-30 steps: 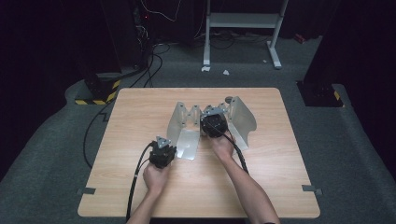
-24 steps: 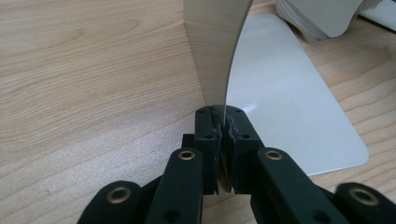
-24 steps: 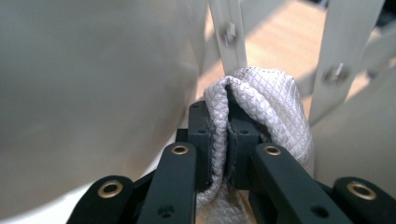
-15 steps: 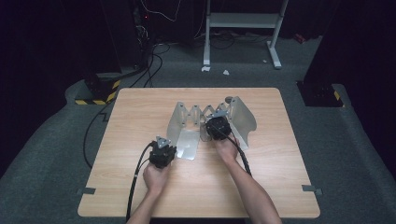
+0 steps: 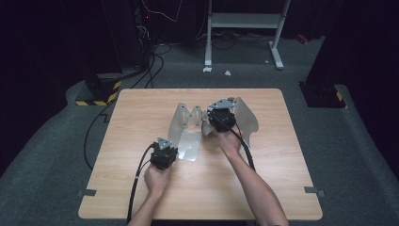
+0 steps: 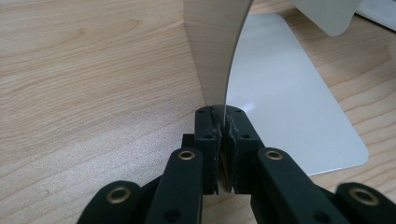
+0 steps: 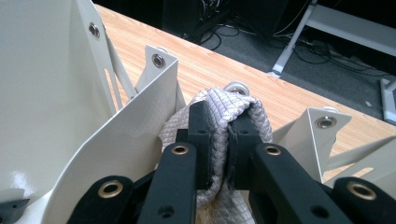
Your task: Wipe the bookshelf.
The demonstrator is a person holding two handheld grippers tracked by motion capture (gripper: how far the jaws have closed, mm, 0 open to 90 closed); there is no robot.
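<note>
While the left claw (image 6: 223,122) pinches the panel (image 6: 212,51), the right claw (image 7: 223,122) clamps grey cloth (image 7: 224,100)

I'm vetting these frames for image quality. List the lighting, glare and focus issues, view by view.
High view: the table is evenly lit, the surroundings fall into near-black. Left gripper view: a small glare spot on the flat white panel; the left hand-held gripper looks slightly soft, very close to the lens. Right gripper view: the quilted cloth is sharp, with a glare patch on the white panel wall.
</note>
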